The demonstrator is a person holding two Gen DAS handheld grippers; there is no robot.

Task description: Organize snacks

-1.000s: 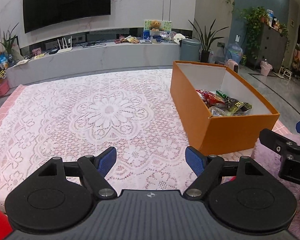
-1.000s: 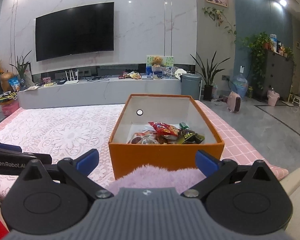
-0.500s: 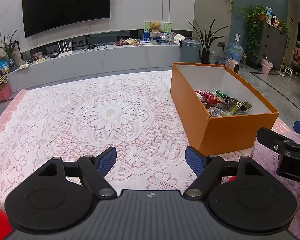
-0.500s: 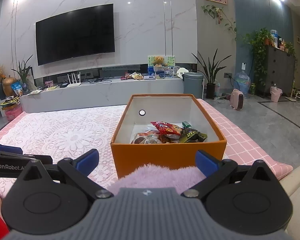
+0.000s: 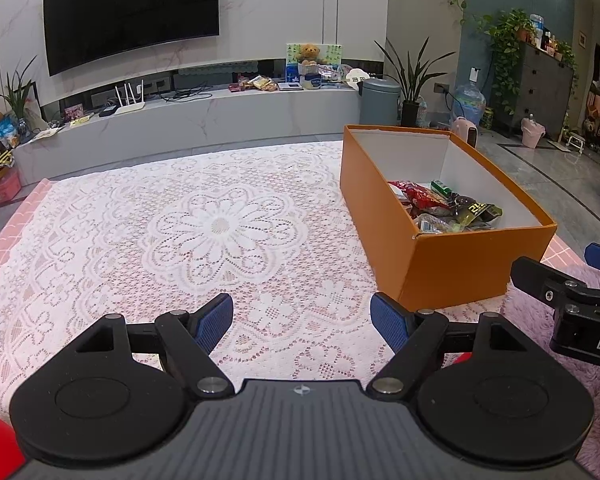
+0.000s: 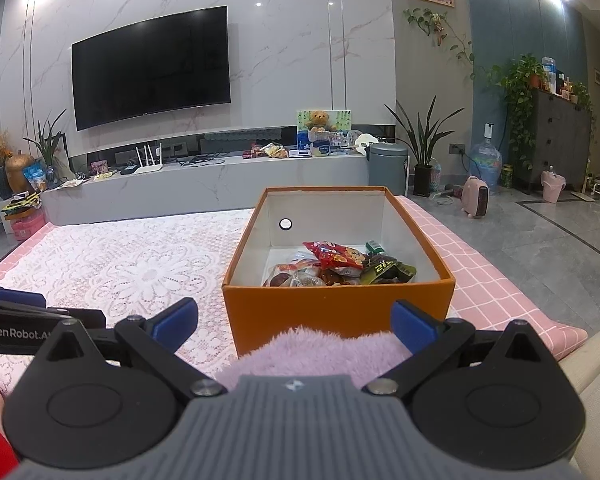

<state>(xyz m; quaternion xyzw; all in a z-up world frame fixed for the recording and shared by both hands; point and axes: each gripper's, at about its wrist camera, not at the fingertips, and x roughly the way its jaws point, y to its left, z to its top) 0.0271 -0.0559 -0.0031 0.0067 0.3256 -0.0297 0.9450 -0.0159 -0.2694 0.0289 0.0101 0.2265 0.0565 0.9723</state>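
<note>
Both the left tongs (image 5: pixel 301 316) and the right tongs (image 6: pixel 294 320) hang apart and empty above the worktop (image 5: pixel 140 240). The snacks (image 6: pixel 336 266) lie heaped in the box (image 6: pixel 336 308) (none shows loose on the lace), so the sorting looks nearly or fully done. Any next move calls for finding a stray packet.

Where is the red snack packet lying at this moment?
The red snack packet lies inside the orange box, on top of the snack pile at the near end, left of the dark green packet in the right wrist view.

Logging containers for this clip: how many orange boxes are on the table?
1: the orange box stands on the lace tablecloth, snack packets inside, directly ahead of the right gripper.
</note>
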